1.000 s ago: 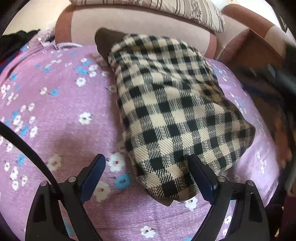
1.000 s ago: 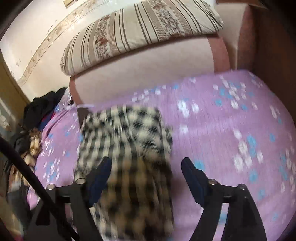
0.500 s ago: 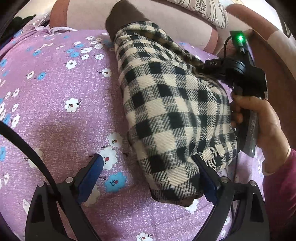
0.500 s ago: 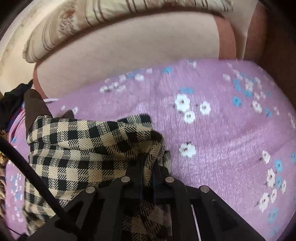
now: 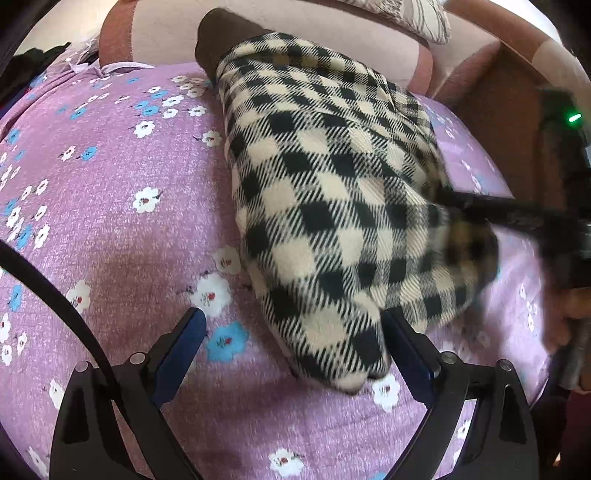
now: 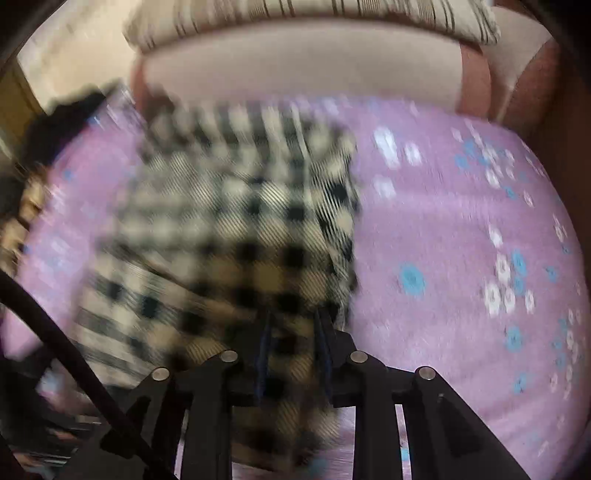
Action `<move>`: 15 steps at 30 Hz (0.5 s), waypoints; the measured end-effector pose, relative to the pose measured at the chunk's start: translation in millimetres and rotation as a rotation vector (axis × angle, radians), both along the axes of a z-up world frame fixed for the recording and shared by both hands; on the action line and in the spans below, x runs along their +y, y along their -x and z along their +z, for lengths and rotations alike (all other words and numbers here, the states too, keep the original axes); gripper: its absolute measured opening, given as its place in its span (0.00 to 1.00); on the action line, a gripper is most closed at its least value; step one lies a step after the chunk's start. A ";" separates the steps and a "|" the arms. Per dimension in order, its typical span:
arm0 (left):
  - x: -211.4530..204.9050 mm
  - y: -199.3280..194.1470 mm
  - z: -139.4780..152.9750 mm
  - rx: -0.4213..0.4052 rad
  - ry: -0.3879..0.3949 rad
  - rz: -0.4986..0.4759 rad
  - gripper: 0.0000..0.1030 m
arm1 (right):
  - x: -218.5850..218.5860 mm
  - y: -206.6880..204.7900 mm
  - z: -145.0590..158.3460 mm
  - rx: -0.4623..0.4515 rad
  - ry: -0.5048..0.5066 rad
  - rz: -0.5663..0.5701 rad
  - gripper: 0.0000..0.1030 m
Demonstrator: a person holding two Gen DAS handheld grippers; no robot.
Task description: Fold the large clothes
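A black and cream checked garment lies folded on the purple flowered sofa cover, with a brown part at its far end. My left gripper is open, its fingers either side of the garment's near corner. My right gripper is shut on the garment's near right edge. It shows blurred in the left wrist view, at the garment's right side.
The sofa's beige and rust backrest runs along the back, with a striped cushion on top. Dark clothes lie piled at the far left. The sofa arm rises at the right.
My right gripper, shut on the garment's right edge, has pulled back toward the near side with the cloth. My left gripper has stayed open at the near corner.
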State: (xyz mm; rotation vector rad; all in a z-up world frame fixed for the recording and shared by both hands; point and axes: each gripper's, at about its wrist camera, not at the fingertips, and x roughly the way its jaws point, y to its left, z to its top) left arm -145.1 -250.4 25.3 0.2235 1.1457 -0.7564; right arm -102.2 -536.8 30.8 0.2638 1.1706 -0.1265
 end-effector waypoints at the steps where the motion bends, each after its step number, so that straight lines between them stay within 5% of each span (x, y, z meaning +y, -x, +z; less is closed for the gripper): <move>1: 2.4 3.3 1.5 0.002 0.001 0.003 0.92 | -2.5 3.7 -1.6 -0.012 -0.020 -0.016 0.25; 3: 9.7 3.8 10.3 0.010 0.027 0.023 0.92 | -5.6 5.7 10.2 -0.044 -0.060 -0.040 0.28; 7: 19.5 -0.5 30.3 -0.044 0.081 0.072 0.92 | -0.8 -1.1 41.5 -0.169 -0.085 -0.043 0.63; 12: 24.5 -16.7 18.9 0.009 0.074 0.119 0.92 | 21.5 -55.2 57.4 -0.249 -0.076 -0.014 0.65; 15: 26.2 -24.9 12.4 0.057 0.086 0.117 0.92 | 37.4 -89.6 67.2 -0.296 -0.002 0.043 0.75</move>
